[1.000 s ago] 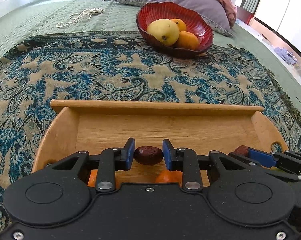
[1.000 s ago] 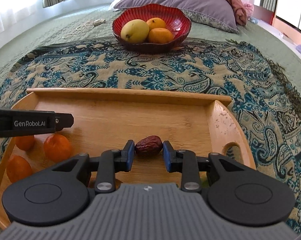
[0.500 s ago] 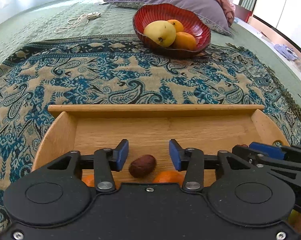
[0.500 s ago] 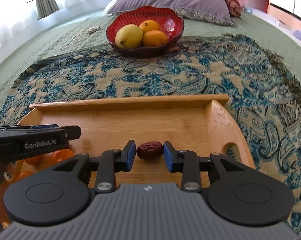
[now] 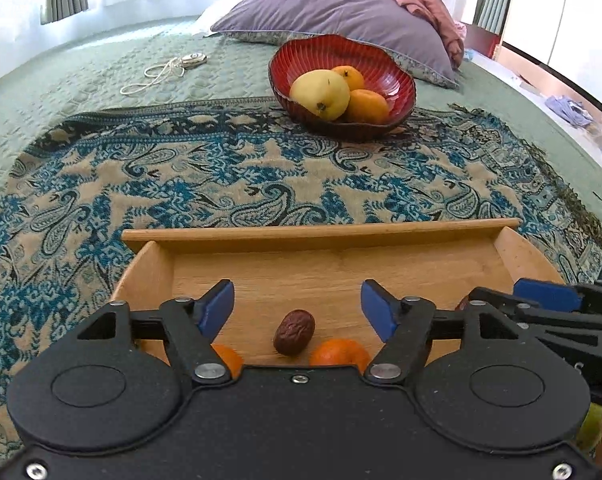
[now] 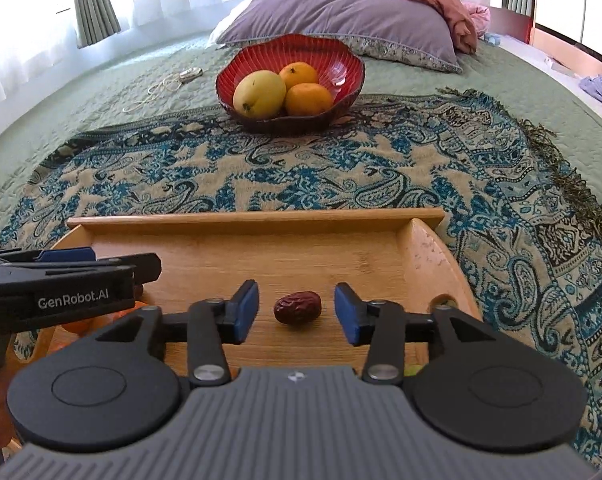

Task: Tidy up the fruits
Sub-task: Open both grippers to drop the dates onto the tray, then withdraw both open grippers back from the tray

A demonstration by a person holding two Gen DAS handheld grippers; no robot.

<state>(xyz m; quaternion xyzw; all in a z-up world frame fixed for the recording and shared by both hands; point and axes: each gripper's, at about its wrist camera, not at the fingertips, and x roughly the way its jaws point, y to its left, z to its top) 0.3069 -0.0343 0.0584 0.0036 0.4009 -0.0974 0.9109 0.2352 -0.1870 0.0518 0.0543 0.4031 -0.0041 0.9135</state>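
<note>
A wooden tray (image 5: 321, 236) (image 6: 257, 216) lies on the patterned throw. In the left wrist view a brown date (image 5: 293, 332) rests on the tray floor beside small oranges (image 5: 339, 354). My left gripper (image 5: 297, 310) hangs over it, jaws opening, blue pads clear of the date. In the right wrist view a second date (image 6: 297, 308) lies on the tray between the pads of my right gripper (image 6: 296, 312), whose jaws are also opening and do not touch it. The left gripper's fingers (image 6: 67, 264) reach in from the left there.
A red bowl (image 5: 397, 80) (image 6: 341, 64) with a yellow mango (image 6: 259, 94) and two oranges stands beyond the tray on the throw. Behind it lie a purple pillow (image 5: 333, 8) and a pink cloth. A white cord (image 5: 161, 74) rests on the green bedspread.
Both grippers were shut on a date a second ago. Their jaws have spread, and each date now lies on the tray floor, free of the pads.
</note>
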